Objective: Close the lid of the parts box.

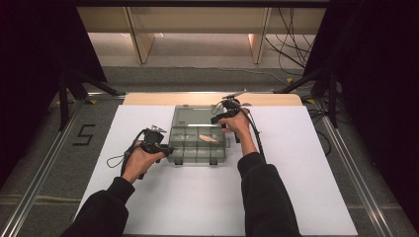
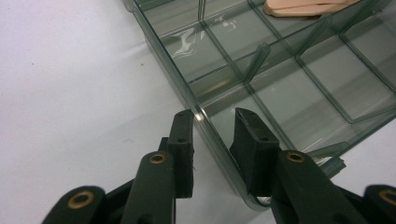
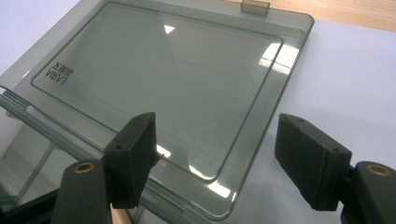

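Left tool (image 2: 212, 140) is clamped on the near corner wall of the smoky clear box (image 2: 299, 88), one jaw outside, one inside the compartment. Just beyond it run the dividers, and a pink piece (image 2: 308, 7) lies in a farther compartment. Right tool (image 3: 224, 158) has its jaws wide apart, straddling the corner edge of the opened lid (image 3: 159, 79) without pressing it. The lid lies flat behind the box. White worktop (image 1: 296, 187) stretches bare on both outer sides of the tools.
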`<act>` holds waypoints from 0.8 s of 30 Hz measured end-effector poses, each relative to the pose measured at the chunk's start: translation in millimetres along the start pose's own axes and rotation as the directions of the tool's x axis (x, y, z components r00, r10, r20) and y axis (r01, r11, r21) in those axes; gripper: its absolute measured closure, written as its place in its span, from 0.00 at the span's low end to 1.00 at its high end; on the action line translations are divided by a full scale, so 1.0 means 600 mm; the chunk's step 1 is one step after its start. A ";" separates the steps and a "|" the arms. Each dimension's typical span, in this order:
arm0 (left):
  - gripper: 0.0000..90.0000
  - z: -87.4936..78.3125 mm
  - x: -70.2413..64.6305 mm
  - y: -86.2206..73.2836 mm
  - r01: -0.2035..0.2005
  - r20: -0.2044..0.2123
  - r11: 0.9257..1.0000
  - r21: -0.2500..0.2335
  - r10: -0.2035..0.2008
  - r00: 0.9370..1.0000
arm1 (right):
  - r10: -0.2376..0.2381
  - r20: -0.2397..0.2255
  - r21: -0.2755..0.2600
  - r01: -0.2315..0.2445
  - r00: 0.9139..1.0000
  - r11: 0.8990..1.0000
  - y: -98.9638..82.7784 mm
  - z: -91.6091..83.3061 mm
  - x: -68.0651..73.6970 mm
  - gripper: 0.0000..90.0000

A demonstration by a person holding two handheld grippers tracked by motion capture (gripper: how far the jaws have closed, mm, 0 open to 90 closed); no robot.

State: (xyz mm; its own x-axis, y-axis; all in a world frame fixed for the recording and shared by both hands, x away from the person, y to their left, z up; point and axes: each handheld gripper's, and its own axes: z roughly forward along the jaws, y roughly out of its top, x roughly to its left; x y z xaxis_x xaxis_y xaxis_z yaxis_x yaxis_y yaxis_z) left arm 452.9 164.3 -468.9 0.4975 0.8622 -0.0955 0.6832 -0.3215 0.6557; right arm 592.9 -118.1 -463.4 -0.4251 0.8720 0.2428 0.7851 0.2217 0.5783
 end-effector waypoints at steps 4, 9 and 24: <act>0.76 0.000 0.000 0.000 0.000 0.001 1.000 0.001 0.000 1.000 | -0.001 -0.009 0.011 0.001 1.000 1.000 -0.002 0.003 -0.001 0.34; 0.76 0.000 0.000 0.000 -0.005 0.002 1.000 0.005 0.005 1.000 | 0.001 -0.007 0.022 -0.001 1.000 1.000 -0.002 0.007 0.000 0.34; 0.76 -0.002 0.005 0.000 -0.039 0.011 0.999 0.023 0.038 0.999 | 0.046 -0.025 0.043 -0.045 0.999 0.998 -0.005 0.011 -0.004 0.37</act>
State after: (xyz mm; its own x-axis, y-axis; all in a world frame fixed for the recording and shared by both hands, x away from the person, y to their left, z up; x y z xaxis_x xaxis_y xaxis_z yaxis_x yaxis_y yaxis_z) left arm 453.6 167.4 -468.4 0.5293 0.8448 -0.0786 0.6757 -0.3638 0.6411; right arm 594.6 -117.9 -470.6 -0.3999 0.8699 0.2888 0.8221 0.2010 0.5327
